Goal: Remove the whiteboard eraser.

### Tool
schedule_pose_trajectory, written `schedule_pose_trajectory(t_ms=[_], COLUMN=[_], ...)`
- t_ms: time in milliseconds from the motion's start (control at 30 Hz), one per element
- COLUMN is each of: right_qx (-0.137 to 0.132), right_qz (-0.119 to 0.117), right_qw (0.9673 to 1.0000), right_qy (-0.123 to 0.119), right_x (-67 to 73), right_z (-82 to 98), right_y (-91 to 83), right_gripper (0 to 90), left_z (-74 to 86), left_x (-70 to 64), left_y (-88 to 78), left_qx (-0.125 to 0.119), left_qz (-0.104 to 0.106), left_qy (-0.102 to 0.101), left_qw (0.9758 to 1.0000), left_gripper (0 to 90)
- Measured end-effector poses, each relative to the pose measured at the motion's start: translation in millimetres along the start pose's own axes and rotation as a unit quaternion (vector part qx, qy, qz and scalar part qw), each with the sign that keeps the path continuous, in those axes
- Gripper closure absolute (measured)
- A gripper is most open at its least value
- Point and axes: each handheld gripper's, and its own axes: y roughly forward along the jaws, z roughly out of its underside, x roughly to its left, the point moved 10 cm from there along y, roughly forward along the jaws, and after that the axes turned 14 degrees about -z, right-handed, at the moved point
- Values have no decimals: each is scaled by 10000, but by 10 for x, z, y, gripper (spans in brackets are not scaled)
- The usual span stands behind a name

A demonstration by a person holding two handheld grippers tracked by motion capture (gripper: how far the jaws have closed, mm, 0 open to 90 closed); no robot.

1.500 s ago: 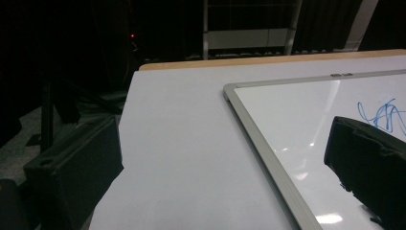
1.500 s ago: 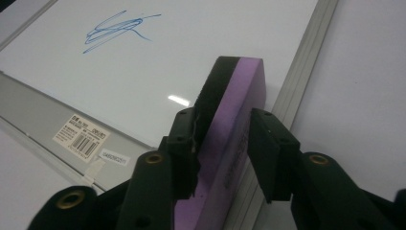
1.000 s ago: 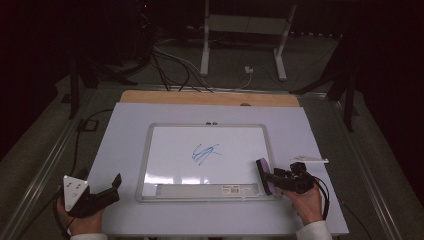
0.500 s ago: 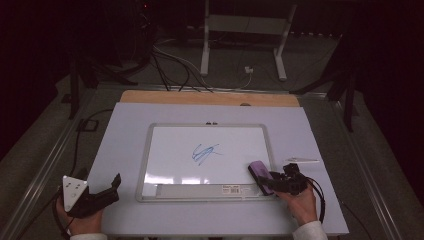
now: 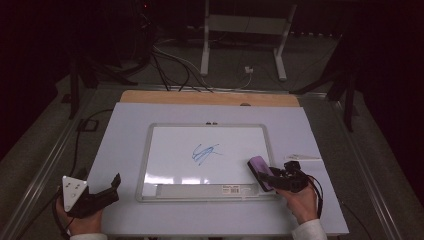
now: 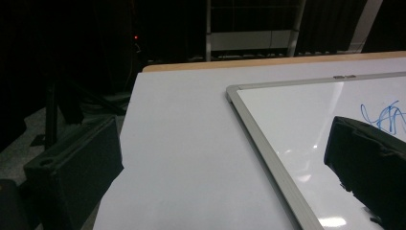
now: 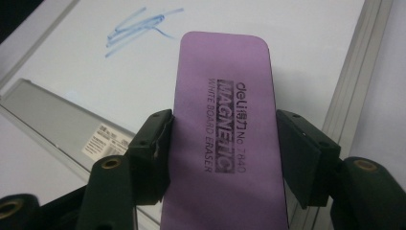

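One purple eraser (image 7: 225,139) clamped lengthwise between the right tool's (image 7: 222,153) jaws, over the whiteboard (image 5: 175,150).

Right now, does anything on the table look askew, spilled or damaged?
Nothing stands out. The whiteboard lies square on the table, with one blue scribble on it; the purple eraser sits straight in the right hand-held gripper.

Black two-jawed claws (image 5: 112,186) (image 7: 220,143), brass-ringed screw holes, grey three-cornered plate, trailing black cables, white sleeves.

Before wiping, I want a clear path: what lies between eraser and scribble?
Bare whiteboard between eraser and scribble, per the right gripper view.
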Motion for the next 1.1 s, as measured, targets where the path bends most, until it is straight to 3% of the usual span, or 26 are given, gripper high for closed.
schedule_pose_trajectory(t_ms=[600,1100], right_qx=[-379,-547], right_qz=[-6,-44], right_qw=[9985,9971], right_qy=[-384,-535], right_x=[177,291], right_z=[-421,-704], right_y=[-94,-65], right_gripper=[410,410], left_z=[9,14], left_x=[-1,13], left_y=[2,8], left_qx=[17,25], left_qz=[-6,-21], left_qy=[13,-4], left_qw=[10000,10000], left_gripper=[2,2])
